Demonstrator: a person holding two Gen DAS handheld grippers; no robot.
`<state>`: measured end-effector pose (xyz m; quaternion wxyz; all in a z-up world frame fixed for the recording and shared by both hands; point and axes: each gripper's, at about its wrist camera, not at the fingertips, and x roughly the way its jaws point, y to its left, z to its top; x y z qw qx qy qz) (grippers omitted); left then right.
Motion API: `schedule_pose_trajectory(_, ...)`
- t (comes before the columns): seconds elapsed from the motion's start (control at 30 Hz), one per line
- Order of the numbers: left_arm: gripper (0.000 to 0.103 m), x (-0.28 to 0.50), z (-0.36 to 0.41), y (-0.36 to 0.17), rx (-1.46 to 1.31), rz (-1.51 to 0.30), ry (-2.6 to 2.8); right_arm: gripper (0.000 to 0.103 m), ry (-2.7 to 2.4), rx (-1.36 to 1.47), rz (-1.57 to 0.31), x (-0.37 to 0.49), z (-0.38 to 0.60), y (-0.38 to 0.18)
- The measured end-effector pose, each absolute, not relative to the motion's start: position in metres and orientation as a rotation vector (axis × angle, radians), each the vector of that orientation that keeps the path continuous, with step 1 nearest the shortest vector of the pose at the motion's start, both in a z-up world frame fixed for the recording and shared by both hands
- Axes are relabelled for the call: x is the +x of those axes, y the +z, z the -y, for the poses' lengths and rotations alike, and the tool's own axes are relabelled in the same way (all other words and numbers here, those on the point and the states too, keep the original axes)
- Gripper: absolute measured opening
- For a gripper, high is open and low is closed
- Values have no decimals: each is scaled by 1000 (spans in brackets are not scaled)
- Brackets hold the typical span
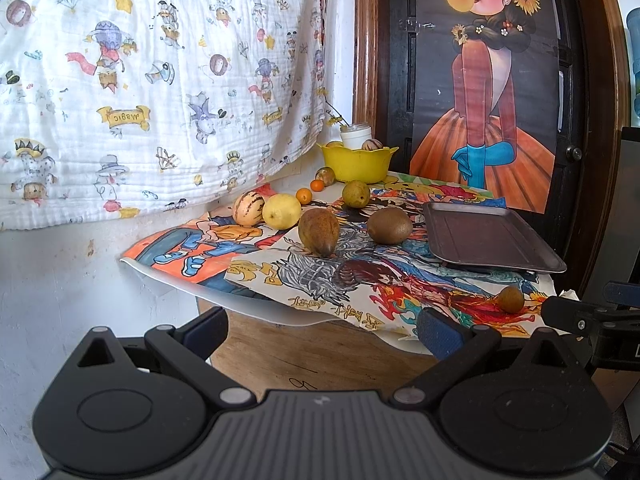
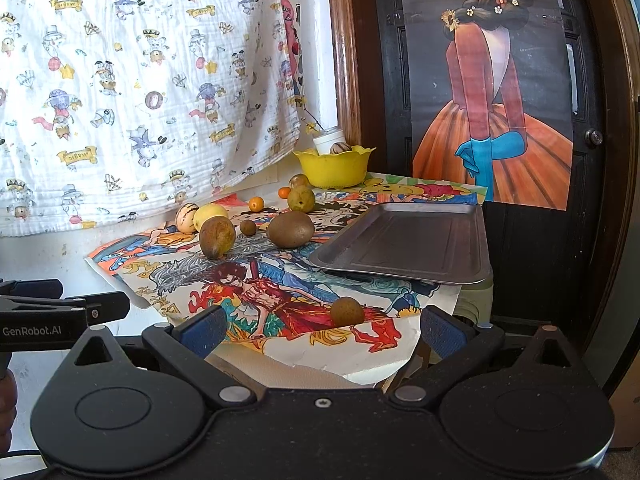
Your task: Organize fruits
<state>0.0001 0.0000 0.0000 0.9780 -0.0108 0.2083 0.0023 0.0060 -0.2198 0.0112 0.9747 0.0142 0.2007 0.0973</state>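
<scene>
Small brown fruit [image 2: 347,311] ahead of gaping right hand-held gripper [image 2: 322,334].

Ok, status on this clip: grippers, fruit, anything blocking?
Left hand-held gripper open, empty. Right hand-held gripper open, empty. Fruit loose on table, tray bare. Small brown fruit nearest; nothing blocking.

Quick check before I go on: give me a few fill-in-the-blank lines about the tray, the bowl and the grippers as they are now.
1. The metal tray holds ____ fruit.
2. The bowl at the back of the table is ____ in colour.
3. Both the left gripper and the right gripper are ____, holding nothing.
4. The small brown fruit nearest the right gripper lies on the ____, not on the tray.

Missing words: no; yellow; open; paper
</scene>
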Motion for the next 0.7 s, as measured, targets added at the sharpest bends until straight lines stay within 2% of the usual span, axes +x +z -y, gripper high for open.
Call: schedule_pose_trajectory(0.7,103,1,-1,-4,-25,-432,8,103,201,24,-405,9,220,10)
